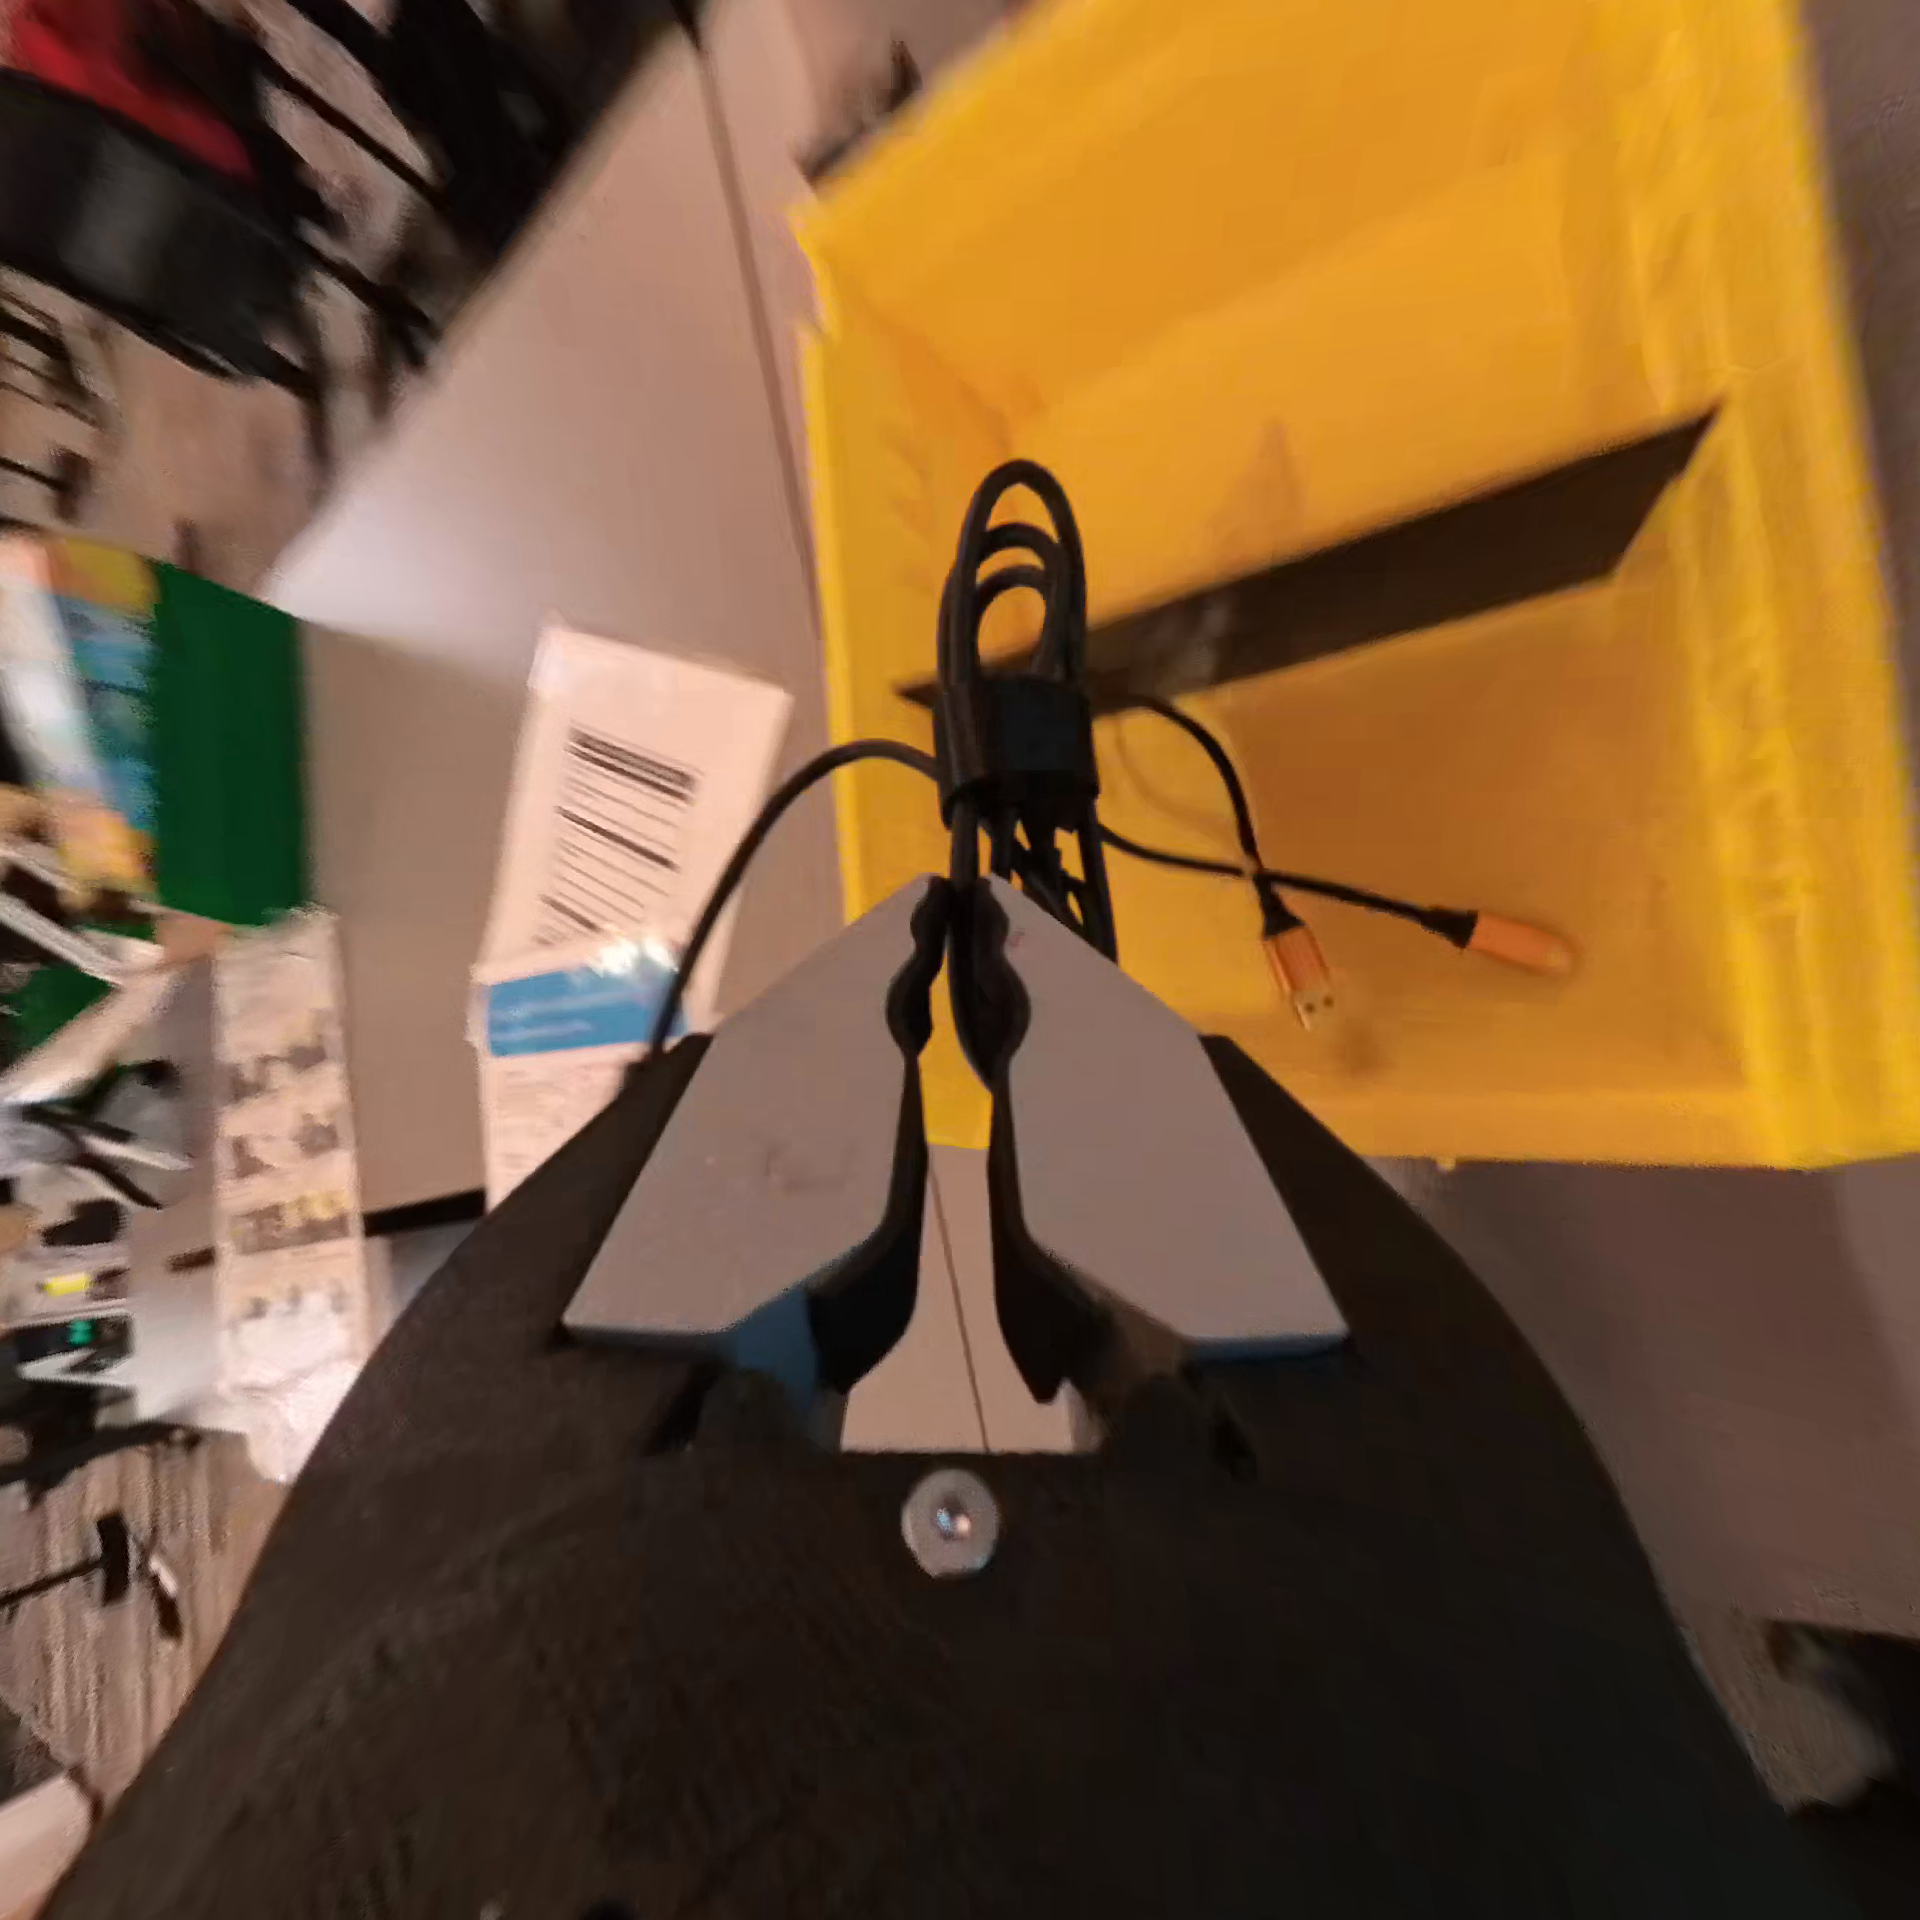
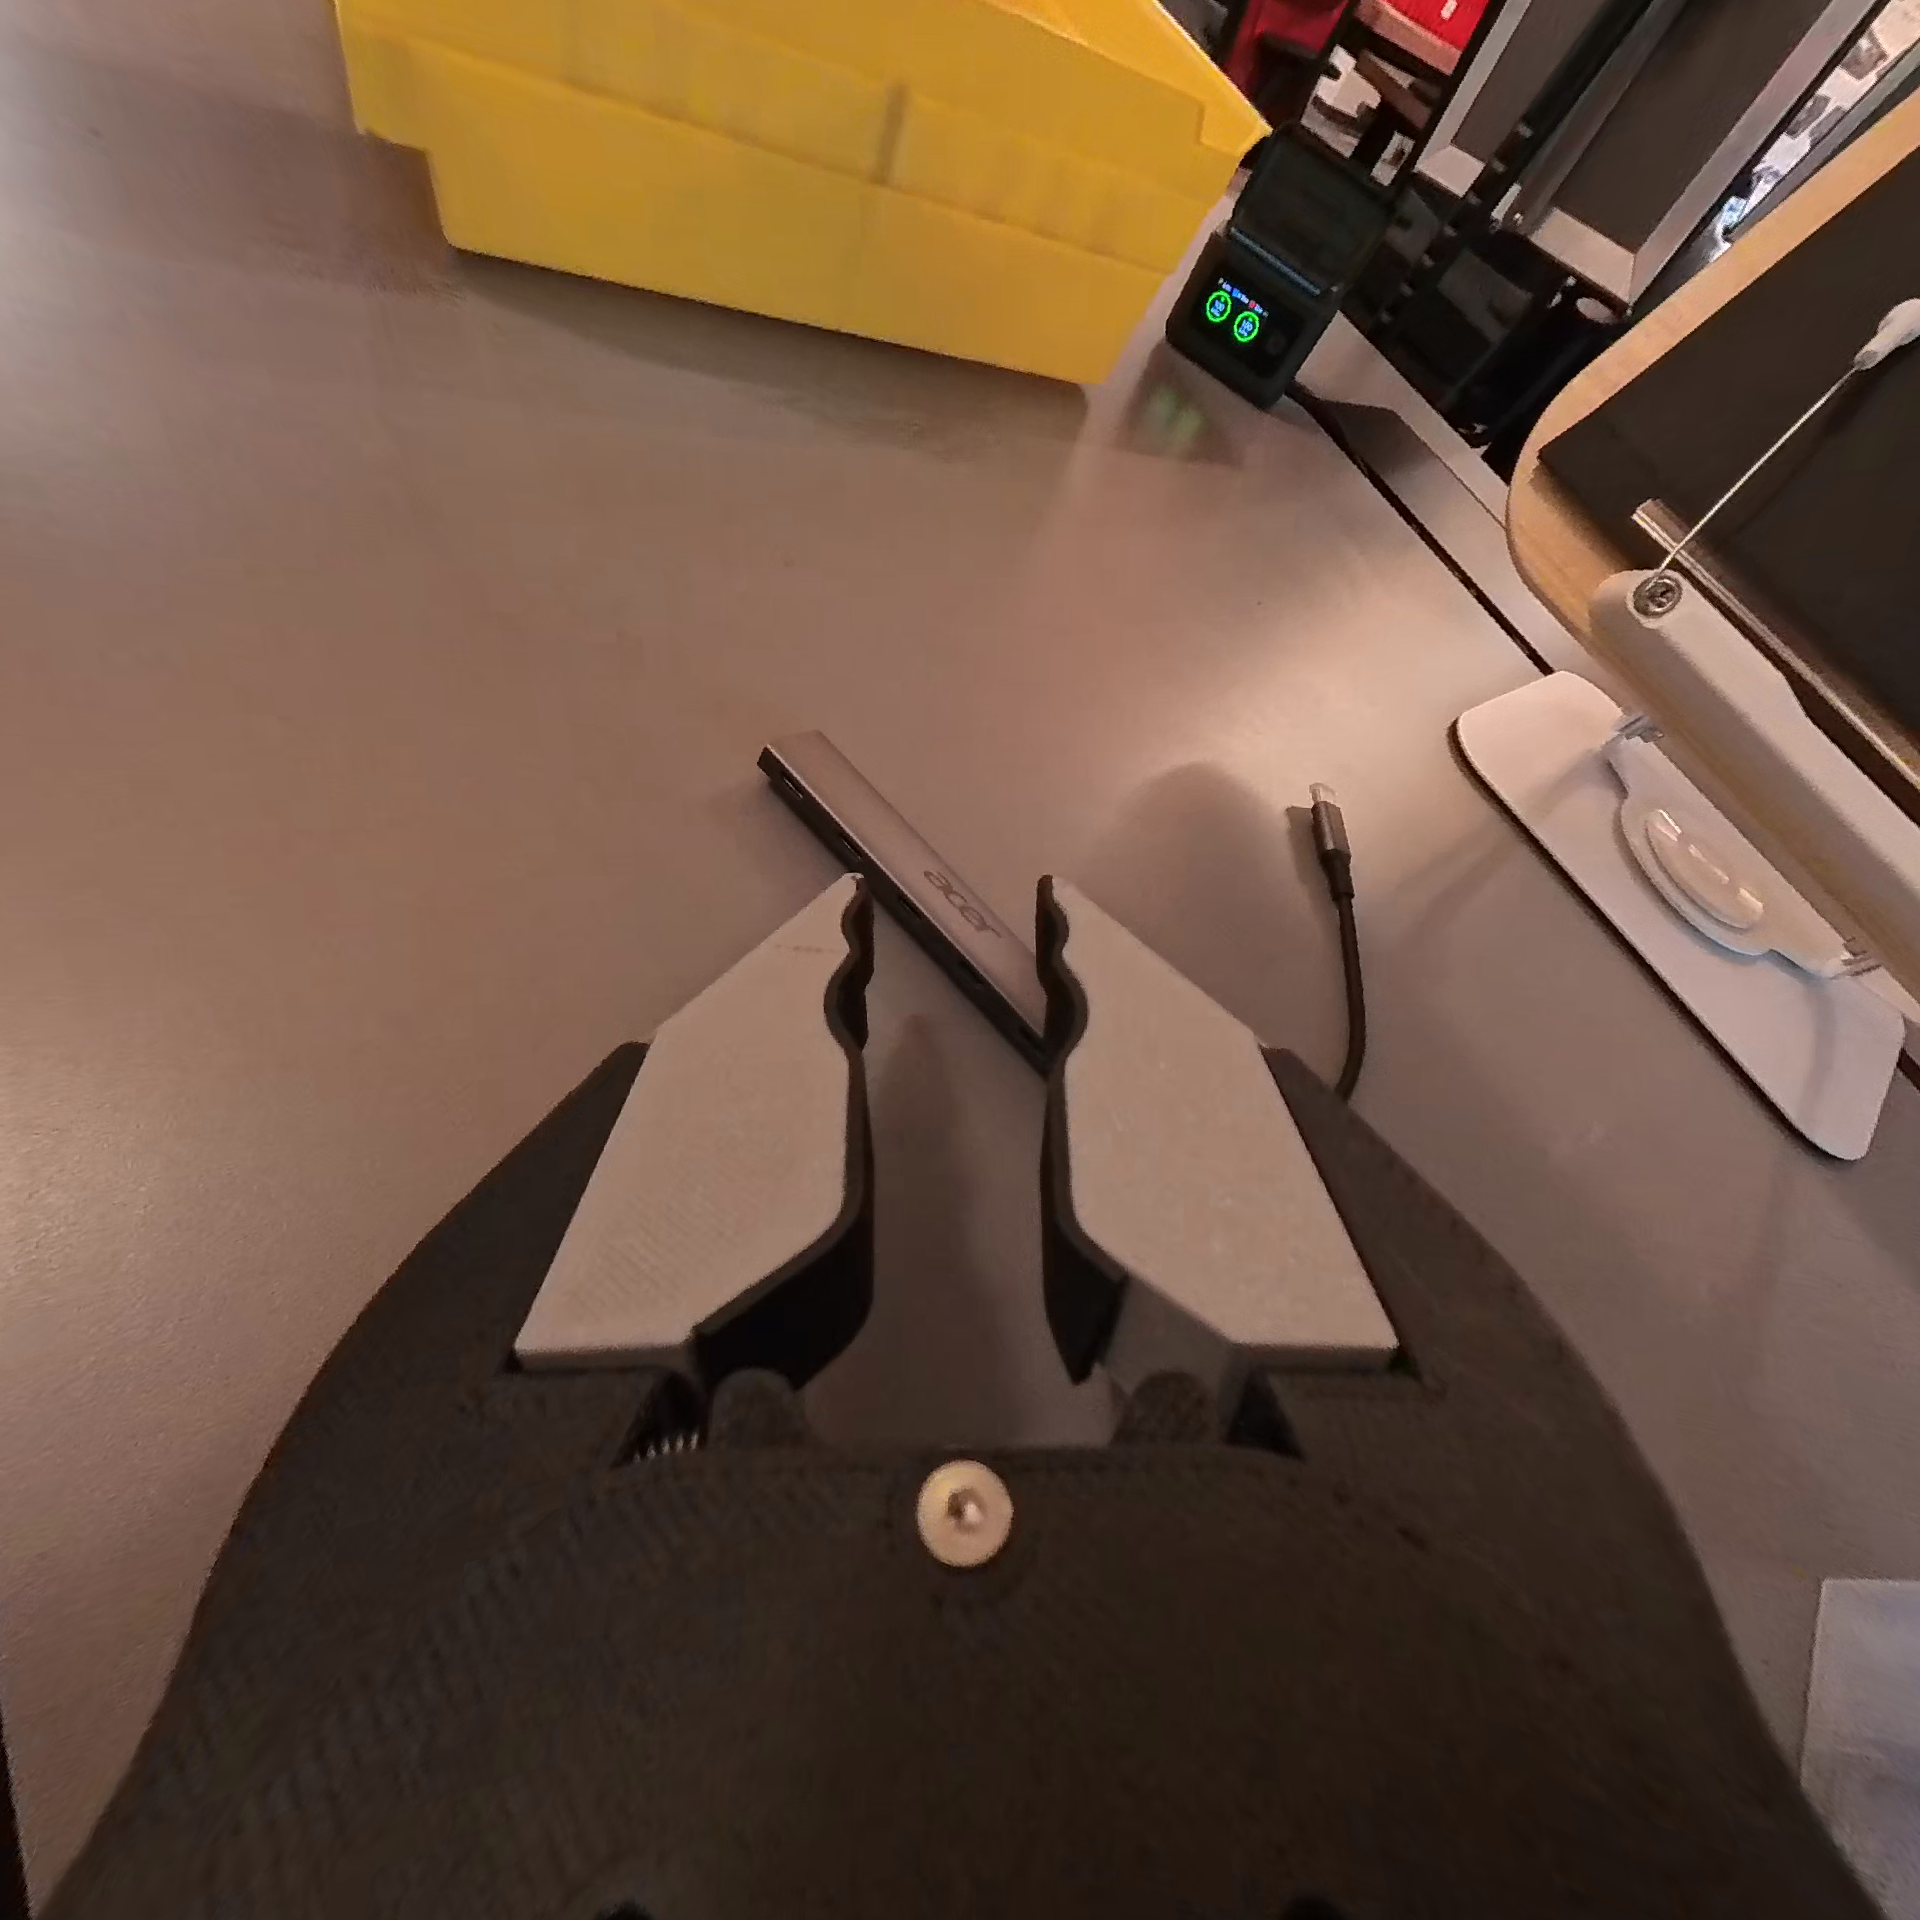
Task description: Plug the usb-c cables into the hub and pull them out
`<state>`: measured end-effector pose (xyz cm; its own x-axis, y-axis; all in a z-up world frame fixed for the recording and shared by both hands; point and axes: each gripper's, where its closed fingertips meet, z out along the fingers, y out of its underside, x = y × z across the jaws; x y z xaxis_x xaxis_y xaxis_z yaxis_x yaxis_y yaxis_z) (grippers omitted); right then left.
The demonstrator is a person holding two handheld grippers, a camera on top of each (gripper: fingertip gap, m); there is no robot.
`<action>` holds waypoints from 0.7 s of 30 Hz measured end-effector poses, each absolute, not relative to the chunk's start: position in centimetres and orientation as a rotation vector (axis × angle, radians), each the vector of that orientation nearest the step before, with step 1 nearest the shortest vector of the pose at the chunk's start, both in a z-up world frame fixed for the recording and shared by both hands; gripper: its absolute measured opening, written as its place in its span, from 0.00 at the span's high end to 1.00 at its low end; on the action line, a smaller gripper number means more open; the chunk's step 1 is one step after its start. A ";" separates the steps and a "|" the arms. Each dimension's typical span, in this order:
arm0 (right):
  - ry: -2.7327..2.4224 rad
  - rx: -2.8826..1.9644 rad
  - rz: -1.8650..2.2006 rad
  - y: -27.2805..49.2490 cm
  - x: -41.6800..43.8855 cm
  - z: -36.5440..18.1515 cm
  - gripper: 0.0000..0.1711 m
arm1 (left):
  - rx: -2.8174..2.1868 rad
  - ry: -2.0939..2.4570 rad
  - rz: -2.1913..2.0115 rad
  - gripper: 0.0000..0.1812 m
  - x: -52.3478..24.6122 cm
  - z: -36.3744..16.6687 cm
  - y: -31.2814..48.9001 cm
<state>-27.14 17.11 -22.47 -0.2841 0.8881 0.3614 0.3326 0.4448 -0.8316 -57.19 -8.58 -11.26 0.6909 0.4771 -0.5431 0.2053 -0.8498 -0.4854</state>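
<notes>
In the left wrist view my left gripper (image 1: pixel 961 894) is shut on a coiled black cable bundle (image 1: pixel 1013 665) tied with a black strap. It hangs over the yellow bin (image 1: pixel 1455 312). Two orange-tipped plugs (image 1: pixel 1507 940) dangle from the bundle inside the bin. In the right wrist view my right gripper (image 2: pixel 951 894) is open just above the slim grey hub (image 2: pixel 914 878), which lies flat on the table between the fingertips. The hub's own short black cable and plug (image 2: pixel 1330 831) lie to its right.
A yellow bin (image 2: pixel 790 177) stands at the back of the grey table (image 2: pixel 416 675). A small black device with green lights (image 2: pixel 1262 281) sits beside it. A white stand base (image 2: pixel 1558 790) is on the right. White boxes (image 1: pixel 634 810) lie left of the bin.
</notes>
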 end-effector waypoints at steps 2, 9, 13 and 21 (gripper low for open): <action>-1.824 -1.042 0.806 17.2 -27.1 -22.4 0.83 | -2.333 -0.480 1.063 0.99 -55.8 -6.3 -7.4; -1.789 -1.062 0.905 17.1 -26.8 -21.6 0.77 | -1.957 -0.162 0.860 0.99 -42.6 -0.5 0.2; -1.803 -1.058 1.044 16.0 -26.5 -21.1 0.67 | -1.790 -0.044 0.452 0.99 -33.9 -3.9 4.9; -1.805 -0.961 1.200 14.1 -25.3 -19.5 0.66 | -1.725 -0.050 0.167 0.99 -30.7 -7.2 7.2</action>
<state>-25.35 14.13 -19.54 -0.4356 0.8824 0.1779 0.1771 0.2777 -0.9442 -30.72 7.24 -7.22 0.9883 0.1283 -0.0827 -0.0615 -0.1613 -0.9850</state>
